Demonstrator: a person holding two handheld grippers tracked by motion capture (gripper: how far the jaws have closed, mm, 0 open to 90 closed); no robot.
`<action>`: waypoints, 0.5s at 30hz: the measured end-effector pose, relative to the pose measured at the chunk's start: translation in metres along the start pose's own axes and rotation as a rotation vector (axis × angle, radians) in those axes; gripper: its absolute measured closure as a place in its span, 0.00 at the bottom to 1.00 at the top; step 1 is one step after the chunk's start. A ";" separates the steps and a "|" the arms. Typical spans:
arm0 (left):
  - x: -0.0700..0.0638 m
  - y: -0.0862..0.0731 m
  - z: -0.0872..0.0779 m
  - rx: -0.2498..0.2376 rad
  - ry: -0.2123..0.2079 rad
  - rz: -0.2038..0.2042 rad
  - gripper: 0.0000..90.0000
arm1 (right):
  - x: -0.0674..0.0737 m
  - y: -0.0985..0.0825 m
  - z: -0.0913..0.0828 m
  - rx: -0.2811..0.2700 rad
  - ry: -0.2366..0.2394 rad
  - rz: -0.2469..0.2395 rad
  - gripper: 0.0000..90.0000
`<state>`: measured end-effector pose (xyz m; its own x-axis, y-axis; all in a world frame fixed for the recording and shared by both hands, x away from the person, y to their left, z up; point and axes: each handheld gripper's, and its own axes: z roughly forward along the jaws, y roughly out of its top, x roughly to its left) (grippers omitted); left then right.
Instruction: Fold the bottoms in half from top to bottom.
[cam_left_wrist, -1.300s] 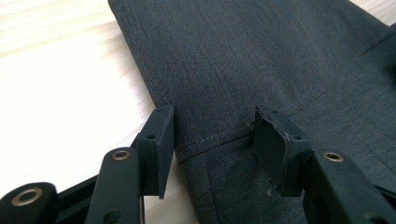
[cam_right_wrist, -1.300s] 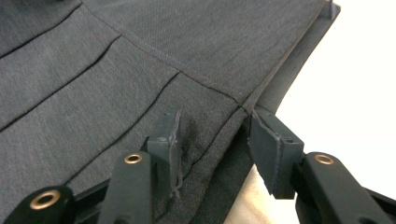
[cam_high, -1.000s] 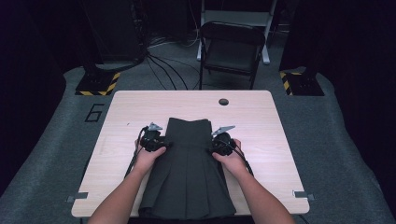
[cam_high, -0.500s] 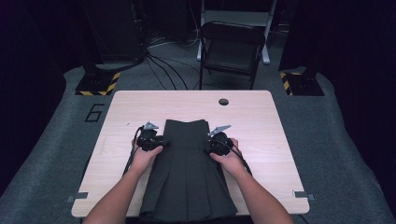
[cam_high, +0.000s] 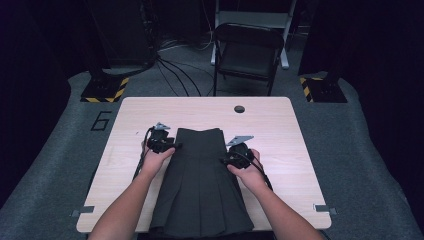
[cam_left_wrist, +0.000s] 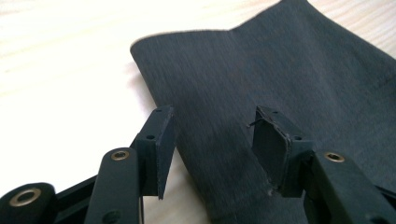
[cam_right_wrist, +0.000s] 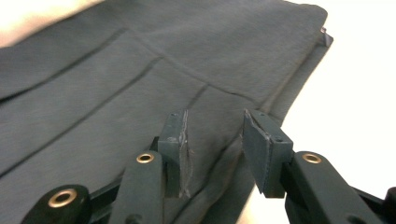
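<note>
Near the middle of the tabletop (cam_high: 300, 150), both the left gripper (cam_high: 172, 146) and the right gripper (cam_high: 226, 159) sit with jaws apart by the skirt (cam_high: 200, 190) sides, probably ready to pinch and fold it.

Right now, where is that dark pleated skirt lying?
In the high view the skirt lies flat on the wooden table, centred toward the near edge, between the left gripper and the right gripper.

a single digit "6" (cam_high: 102, 120) is marked on the grey floor mat, left of the table, in the frame's left middle.
</note>
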<state>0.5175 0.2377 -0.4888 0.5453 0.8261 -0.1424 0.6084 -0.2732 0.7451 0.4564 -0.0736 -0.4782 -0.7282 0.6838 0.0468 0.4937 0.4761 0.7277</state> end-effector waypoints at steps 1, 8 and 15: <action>0.000 0.000 0.000 0.000 0.000 0.000 0.52 | 0.004 -0.002 -0.004 -0.001 0.005 -0.006 0.67; 0.003 0.014 0.007 0.002 0.012 0.013 0.49 | 0.032 -0.029 -0.019 0.014 0.039 -0.069 0.68; 0.009 0.023 0.018 0.008 0.032 0.010 0.48 | 0.042 -0.050 -0.021 0.073 -0.021 -0.110 0.70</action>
<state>0.5466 0.2302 -0.4842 0.5324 0.8387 -0.1143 0.6078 -0.2849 0.7412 0.3914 -0.0801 -0.4983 -0.7702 0.6362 -0.0452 0.4453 0.5871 0.6760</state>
